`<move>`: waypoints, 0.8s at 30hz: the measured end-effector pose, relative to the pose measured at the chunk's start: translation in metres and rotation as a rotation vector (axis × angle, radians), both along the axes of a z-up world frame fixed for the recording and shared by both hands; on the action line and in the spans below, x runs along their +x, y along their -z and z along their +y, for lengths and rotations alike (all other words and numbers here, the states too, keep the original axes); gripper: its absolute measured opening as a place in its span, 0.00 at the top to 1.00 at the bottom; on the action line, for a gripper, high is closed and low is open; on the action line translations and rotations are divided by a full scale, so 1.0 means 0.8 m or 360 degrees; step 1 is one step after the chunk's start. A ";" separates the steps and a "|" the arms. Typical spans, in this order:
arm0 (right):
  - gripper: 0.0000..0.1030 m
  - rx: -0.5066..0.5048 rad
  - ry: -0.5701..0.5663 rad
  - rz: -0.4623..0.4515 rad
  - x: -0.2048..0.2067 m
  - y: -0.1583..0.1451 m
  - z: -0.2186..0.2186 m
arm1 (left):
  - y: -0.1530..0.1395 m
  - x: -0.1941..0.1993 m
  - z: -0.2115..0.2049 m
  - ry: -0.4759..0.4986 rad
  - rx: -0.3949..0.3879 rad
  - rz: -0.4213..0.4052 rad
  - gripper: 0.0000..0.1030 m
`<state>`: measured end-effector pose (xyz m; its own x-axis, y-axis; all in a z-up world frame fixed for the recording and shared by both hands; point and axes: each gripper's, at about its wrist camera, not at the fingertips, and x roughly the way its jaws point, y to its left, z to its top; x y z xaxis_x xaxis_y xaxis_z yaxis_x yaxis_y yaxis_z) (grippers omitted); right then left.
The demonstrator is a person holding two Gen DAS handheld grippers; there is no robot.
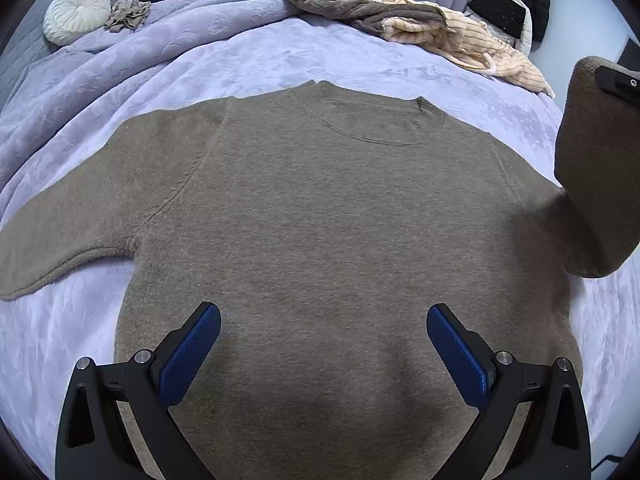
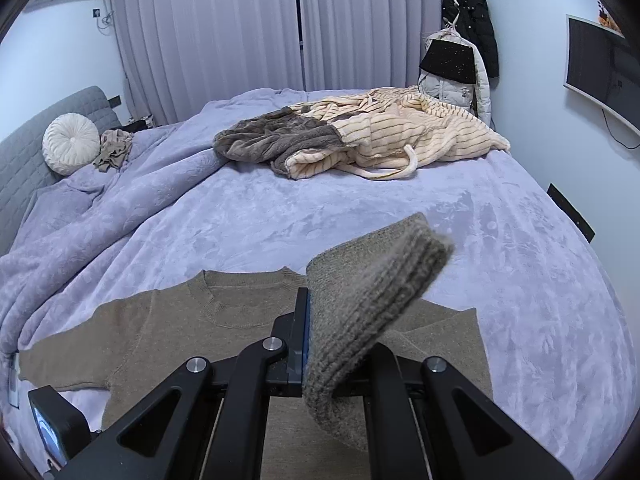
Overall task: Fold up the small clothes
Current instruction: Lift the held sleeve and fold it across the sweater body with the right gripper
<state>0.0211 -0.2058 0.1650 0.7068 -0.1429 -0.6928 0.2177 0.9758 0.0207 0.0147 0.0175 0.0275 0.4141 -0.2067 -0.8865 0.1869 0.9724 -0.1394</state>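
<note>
A brown-grey knit sweater (image 1: 320, 208) lies flat on the lilac bed cover (image 1: 248, 64), neckline away from me, its left sleeve (image 1: 60, 248) spread out to the side. My left gripper (image 1: 323, 344) hovers open over the sweater's lower body, its blue pads wide apart with nothing between them. My right gripper (image 2: 310, 336) is shut on the ribbed cuff of the right sleeve (image 2: 372, 288), which is lifted off the bed and hangs over the sweater's body (image 2: 224, 320). In the left wrist view that raised sleeve (image 1: 596, 168) stands at the right edge.
A heap of cream striped and dark brown fleece clothes (image 2: 360, 136) lies at the far side of the bed. A round white cushion (image 2: 71, 143) and a small crumpled garment (image 2: 114, 154) sit near the grey headboard (image 2: 24, 160). Coats (image 2: 468, 44) hang by the curtains.
</note>
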 end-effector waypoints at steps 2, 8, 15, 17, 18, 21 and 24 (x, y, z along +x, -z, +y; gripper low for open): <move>0.95 -0.0009 -0.0027 0.0009 0.006 0.001 0.016 | 0.001 0.000 0.008 -0.0013 -0.0016 0.0002 0.00; 0.95 -0.0038 -0.0137 0.0036 0.020 0.011 0.072 | 0.008 0.000 0.031 -0.0055 -0.0032 0.0008 0.00; 0.95 -0.0060 -0.0241 0.0106 0.039 0.037 0.134 | 0.027 -0.006 0.063 -0.0105 -0.0024 -0.0002 0.00; 0.95 -0.0071 -0.0264 0.0129 0.042 0.045 0.149 | 0.036 -0.009 0.073 -0.0113 -0.0024 -0.0012 0.00; 0.95 -0.0080 -0.0276 0.0143 0.045 0.051 0.156 | 0.039 -0.011 0.076 -0.0113 -0.0026 -0.0015 0.00; 0.95 -0.0101 -0.0301 0.0198 0.053 0.070 0.173 | 0.044 -0.015 0.081 -0.0099 -0.0031 -0.0032 0.00; 0.95 -0.0132 -0.0323 0.0261 0.061 0.090 0.188 | 0.042 -0.018 0.080 -0.0080 -0.0024 -0.0058 0.00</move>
<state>0.0700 -0.0558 0.0929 0.6063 -0.0705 -0.7921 0.0112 0.9967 -0.0802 0.0000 0.0814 -0.0063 0.4564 -0.1981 -0.8674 0.1432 0.9785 -0.1482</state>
